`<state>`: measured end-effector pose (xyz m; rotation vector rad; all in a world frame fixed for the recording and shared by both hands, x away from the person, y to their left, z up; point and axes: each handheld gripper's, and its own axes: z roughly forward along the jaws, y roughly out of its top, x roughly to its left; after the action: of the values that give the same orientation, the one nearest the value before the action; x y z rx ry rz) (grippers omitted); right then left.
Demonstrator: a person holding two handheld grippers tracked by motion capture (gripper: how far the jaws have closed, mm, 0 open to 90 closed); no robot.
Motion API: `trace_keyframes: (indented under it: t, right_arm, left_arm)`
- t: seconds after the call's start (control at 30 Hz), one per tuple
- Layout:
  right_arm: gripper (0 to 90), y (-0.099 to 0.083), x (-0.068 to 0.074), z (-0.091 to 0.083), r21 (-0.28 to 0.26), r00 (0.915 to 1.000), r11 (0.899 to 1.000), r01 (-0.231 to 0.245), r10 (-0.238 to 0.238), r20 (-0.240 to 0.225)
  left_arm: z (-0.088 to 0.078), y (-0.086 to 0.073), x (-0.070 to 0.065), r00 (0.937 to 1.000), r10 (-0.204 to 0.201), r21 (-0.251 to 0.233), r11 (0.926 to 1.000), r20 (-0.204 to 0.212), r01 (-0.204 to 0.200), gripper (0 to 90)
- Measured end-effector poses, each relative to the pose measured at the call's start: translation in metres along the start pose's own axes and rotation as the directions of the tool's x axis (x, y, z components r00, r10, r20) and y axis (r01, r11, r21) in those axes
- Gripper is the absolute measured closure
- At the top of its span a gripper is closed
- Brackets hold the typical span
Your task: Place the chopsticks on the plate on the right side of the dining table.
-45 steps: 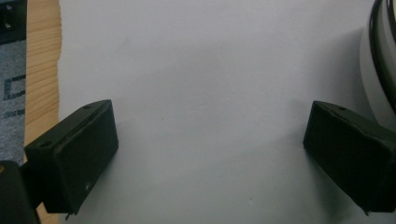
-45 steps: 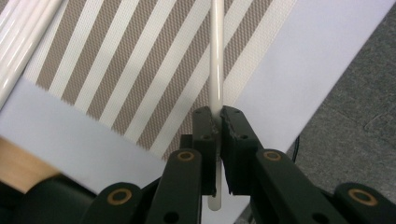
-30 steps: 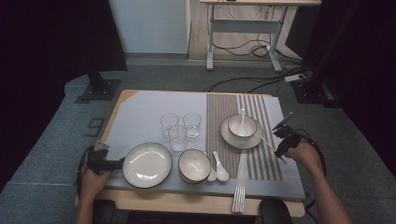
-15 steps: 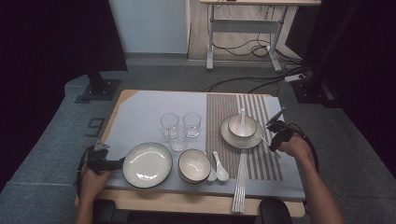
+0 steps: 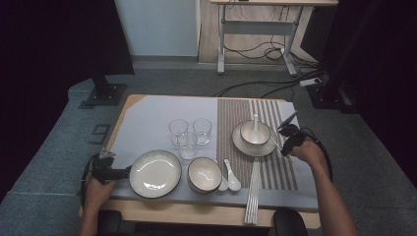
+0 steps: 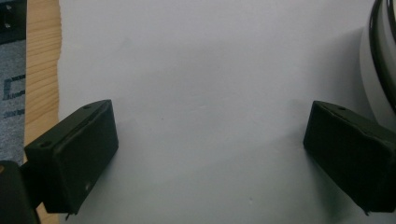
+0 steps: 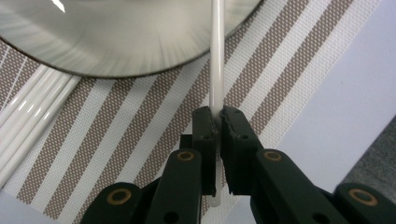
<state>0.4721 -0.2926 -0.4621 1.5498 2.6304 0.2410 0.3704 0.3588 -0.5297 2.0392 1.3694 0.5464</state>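
Note:
My right gripper (image 7: pixel 217 116) is shut on a thin white chopstick (image 7: pixel 216 56). The stick runs forward between the jaws and over the rim of a pale saucer (image 7: pixel 121 37). In the high view the right gripper (image 5: pixel 284 139) sits just right of that saucer (image 5: pixel 241 143), which bears a small bowl (image 5: pixel 254 132) with a spoon in it. My left gripper (image 6: pixel 210 140) stands open over bare grey mat, with nothing between its jaws. It rests at the table's front left (image 5: pixel 123 173), beside a large dark-rimmed plate (image 5: pixel 155 173), whose edge (image 6: pixel 380 56) shows at the right.
Three glasses (image 5: pixel 188 135) stand mid-table. A dark-rimmed bowl (image 5: pixel 204 174) and two white spoons (image 5: pixel 231 179) lie by the large plate. Several white chopsticks (image 5: pixel 253 189) lie on the striped placemat (image 5: pixel 236 113), and these chopsticks (image 7: pixel 28 126) show in the right gripper view.
My right hand has moved left with the chopstick, closer to the saucer. The left hand has stayed where it was.

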Motion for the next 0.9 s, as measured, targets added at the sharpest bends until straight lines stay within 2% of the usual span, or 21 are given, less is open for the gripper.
trace_keyframes:
  t: [0.4,0.73,0.9]
  right_arm:
    - [82.8,0.0007,-0.0007,0.0022,-0.008,1.0,1.0,0.006,-0.006,-0.008]
    - [76.3,-0.0014,-0.0027,0.0011,-0.02,0.9999,1.0,0.002,-0.002,-0.013]
    - [79.1,-0.0019,-0.0025,0.001,-0.023,0.9999,1.0,0.007,-0.007,-0.016]
  left_arm:
    - [0.0,0.0,0.0,1.0,0.0,0.0,1.0,0.0,0.0,2.8]
    - [0.0,0.0,0.0,1.0,0.0,0.0,1.0,0.0,0.0,2.7]
    - [0.0,0.0,0.0,1.0,0.0,0.0,1.0,0.0,0.0,2.7]
